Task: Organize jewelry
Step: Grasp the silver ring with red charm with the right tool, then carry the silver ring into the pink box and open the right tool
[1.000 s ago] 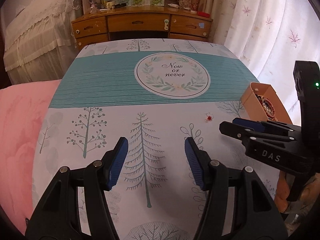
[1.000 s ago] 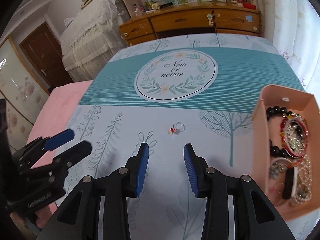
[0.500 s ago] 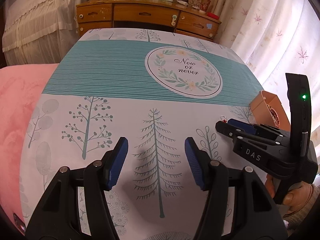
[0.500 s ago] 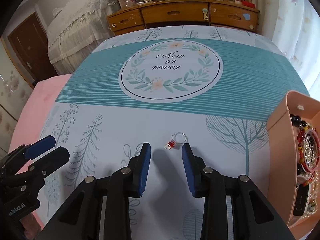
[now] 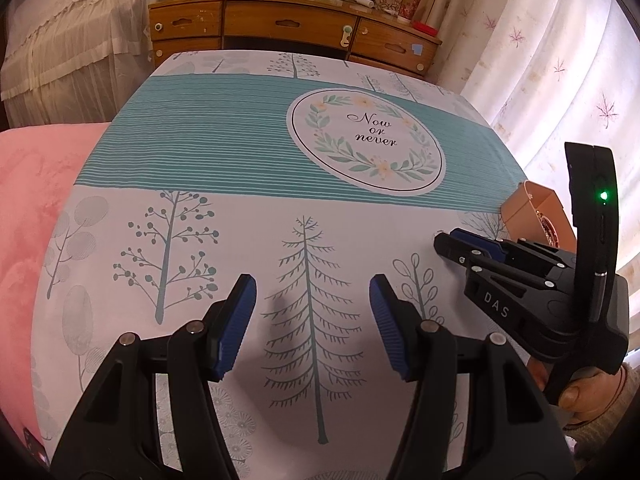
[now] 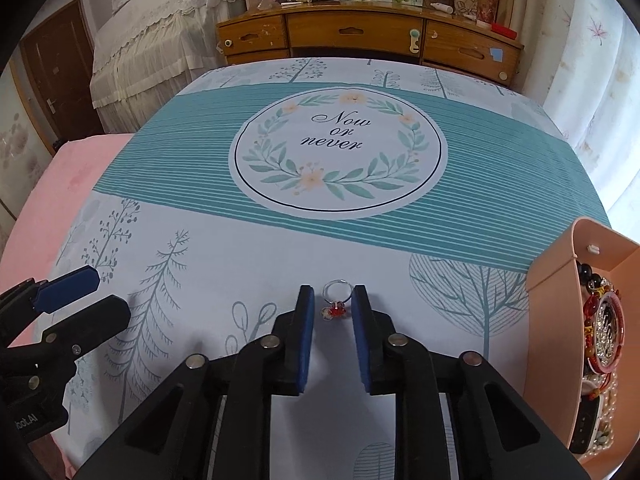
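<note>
A small silver ring with a red charm (image 6: 335,303) lies on the tree-print tablecloth (image 6: 224,264). My right gripper (image 6: 333,300) is lowered around it, and its blue pads stand close on either side of the ring. The jaws are closing; a thin gap still shows by the left pad. From the left wrist view the right gripper (image 5: 450,240) points at the cloth and hides the ring. My left gripper (image 5: 312,312) hovers open over the cloth with nothing between its fingers. A peach box (image 6: 554,280) at the right holds several bracelets (image 6: 604,320).
The peach box (image 5: 520,204) sits near the table's right edge, beside a white curtain (image 5: 552,80). A wooden dresser (image 6: 360,36) stands past the far edge. Pink bedding (image 5: 32,200) lies to the left. A hand (image 5: 592,392) holds the right gripper.
The right gripper has come forward and down until the ring sits between its pads, and its jaws have narrowed a lot. The left gripper has sunk slightly and kept the same opening.
</note>
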The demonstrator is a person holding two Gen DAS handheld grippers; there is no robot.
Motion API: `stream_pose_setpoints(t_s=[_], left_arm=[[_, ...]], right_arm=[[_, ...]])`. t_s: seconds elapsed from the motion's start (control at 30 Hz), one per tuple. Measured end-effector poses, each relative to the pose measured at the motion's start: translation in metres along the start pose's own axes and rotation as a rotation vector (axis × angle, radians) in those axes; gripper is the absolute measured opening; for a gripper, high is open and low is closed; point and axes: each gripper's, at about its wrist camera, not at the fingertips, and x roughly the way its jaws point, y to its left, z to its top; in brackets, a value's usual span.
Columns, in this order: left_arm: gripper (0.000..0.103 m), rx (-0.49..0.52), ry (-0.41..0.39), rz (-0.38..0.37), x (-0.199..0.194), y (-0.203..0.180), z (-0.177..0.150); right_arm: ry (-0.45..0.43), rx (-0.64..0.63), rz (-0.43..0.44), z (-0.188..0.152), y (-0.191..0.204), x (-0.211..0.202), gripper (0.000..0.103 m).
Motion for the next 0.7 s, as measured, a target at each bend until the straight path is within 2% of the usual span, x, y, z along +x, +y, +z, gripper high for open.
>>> stream_pose_setpoints(t_s=[0.07,0.13,0.37,0.57,0.7], left_arm=[[0.056,0.002,-0.001,0.001,0.001,-0.002,0.001],[0.056,0.010,-0.002,0.005,0.001,-0.005,0.001],[0.056,0.072,-0.015,0.007,-0.008,-0.028,0.007],[0.056,0.160,-0.042,-0.029,-0.021,-0.074,0.016],[0.056,0.241,-0.062,-0.067,-0.026,-0.116,0.020]], right_arm=[[-0.004,0.005,0.003,-0.001,-0.002,-0.001,0.013],[-0.006,0.017,0.015,-0.003,-0.004,-0.002,0.007],[-0.016,0.081,0.083,-0.009,-0.017,-0.019,0.007],[-0.102,0.142,0.090,-0.016,-0.050,-0.080,0.007],[-0.160,0.199,0.039,-0.031,-0.089,-0.122,0.007]])
